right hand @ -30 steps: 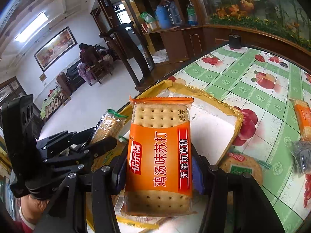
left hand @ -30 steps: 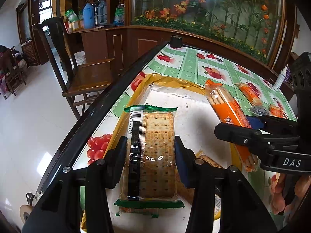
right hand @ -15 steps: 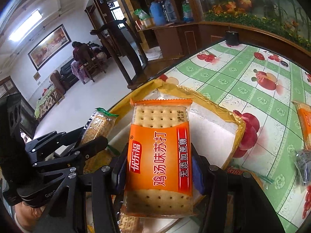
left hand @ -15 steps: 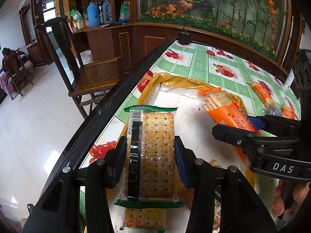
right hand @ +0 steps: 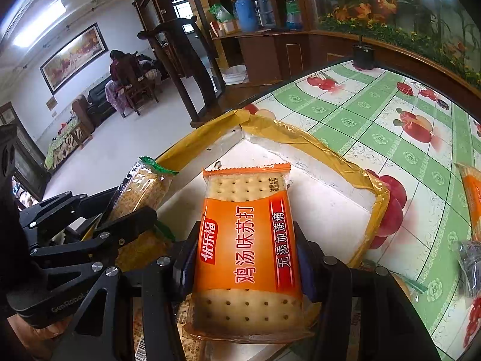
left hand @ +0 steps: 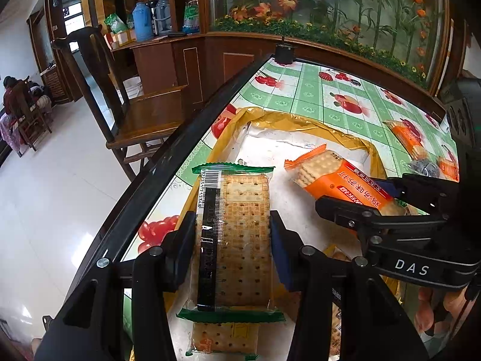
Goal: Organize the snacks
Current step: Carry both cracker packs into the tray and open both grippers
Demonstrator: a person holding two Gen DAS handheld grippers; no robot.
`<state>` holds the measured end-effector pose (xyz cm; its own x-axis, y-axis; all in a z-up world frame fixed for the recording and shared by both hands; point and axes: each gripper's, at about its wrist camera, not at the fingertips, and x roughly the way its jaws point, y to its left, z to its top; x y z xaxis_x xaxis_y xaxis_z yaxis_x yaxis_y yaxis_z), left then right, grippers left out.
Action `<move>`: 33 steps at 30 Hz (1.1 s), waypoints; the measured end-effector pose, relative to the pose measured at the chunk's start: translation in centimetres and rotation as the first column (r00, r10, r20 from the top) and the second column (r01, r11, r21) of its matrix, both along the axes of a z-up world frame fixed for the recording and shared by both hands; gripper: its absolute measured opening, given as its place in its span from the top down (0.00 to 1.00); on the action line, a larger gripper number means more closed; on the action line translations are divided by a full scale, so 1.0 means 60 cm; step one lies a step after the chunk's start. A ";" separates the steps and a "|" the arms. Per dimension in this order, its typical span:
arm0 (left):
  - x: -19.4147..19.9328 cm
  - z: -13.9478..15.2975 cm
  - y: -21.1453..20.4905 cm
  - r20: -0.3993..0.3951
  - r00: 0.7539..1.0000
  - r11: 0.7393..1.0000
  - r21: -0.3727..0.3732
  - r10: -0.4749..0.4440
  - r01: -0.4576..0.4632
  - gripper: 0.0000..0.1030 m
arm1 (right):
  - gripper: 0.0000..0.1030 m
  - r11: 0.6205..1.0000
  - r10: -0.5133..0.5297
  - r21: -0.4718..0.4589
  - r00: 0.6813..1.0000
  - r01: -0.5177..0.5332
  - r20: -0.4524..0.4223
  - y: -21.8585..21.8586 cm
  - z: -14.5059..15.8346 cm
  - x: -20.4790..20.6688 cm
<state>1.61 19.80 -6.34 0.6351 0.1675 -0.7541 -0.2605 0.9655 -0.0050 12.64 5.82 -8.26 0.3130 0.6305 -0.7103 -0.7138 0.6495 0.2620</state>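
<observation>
My left gripper [left hand: 231, 240] is shut on a green-edged cracker pack [left hand: 237, 240], barcode side up, held over the white box [left hand: 300, 144] with yellow taped rim. My right gripper [right hand: 245, 258] is shut on an orange cracker pack [right hand: 246, 252], also above that box [right hand: 318, 210]. Seen from the left wrist, the orange pack [left hand: 339, 180] and right gripper [left hand: 387, 204] sit to the right. From the right wrist camera, the green pack [right hand: 141, 186] and left gripper [right hand: 90, 225] are at the left. Several cracker packs [left hand: 225, 337] lie in the box below.
More orange packs [left hand: 405, 135] and a dark wrapper [left hand: 424, 167] lie on the fruit-patterned tablecloth [right hand: 375, 111] to the right. A wooden chair [left hand: 120, 99] stands past the table's left edge. A small black cylinder [right hand: 363, 55] stands at the far corner. A person sits far back in the room.
The right gripper with the orange pack has come lower and closer to the box, its pack now showing its face beside the left gripper. The left gripper has hardly moved.
</observation>
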 end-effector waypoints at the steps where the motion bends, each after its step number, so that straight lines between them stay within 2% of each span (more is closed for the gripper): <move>1: 0.000 -0.001 0.001 -0.003 1.000 1.000 0.000 0.002 -0.002 0.56 | 0.47 1.000 0.000 -0.003 1.000 0.000 0.000 0.001 -0.001 -0.001; 13: 0.002 -0.009 -0.002 -0.039 0.999 1.000 0.004 -0.006 0.006 0.55 | 0.47 1.000 -0.007 -0.014 1.000 0.007 0.007 0.002 -0.006 -0.005; 15: 0.001 -0.008 -0.003 -0.041 0.999 1.000 0.007 -0.006 0.006 0.47 | 0.46 1.000 -0.011 -0.014 1.000 0.011 0.007 0.001 -0.006 -0.004; 17: -0.002 -0.005 -0.004 -0.029 0.999 1.000 -0.007 -0.016 0.016 0.34 | 0.44 1.000 -0.014 -0.010 1.000 0.014 0.003 -0.001 -0.005 -0.004; 19: -0.004 -0.002 -0.007 -0.024 1.000 1.000 -0.006 -0.019 0.019 0.29 | 0.44 1.000 -0.018 -0.006 1.000 0.018 0.004 -0.005 -0.003 -0.002; 22: -0.006 0.003 -0.013 -0.019 1.000 1.000 0.025 -0.014 0.014 0.28 | 0.44 1.000 -0.025 0.003 1.000 0.025 0.007 -0.012 0.003 -0.003; 33: -0.024 0.026 -0.013 0.020 1.000 1.000 0.020 -0.006 0.005 0.28 | 0.44 0.991 -0.109 0.084 0.993 0.106 0.034 -0.102 0.053 -0.007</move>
<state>0.18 19.00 -4.78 0.6510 0.1789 -0.7377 -0.2552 0.9669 0.0093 12.25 -0.32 -5.09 0.4082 0.6473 -0.6437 -0.6516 0.7005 0.2911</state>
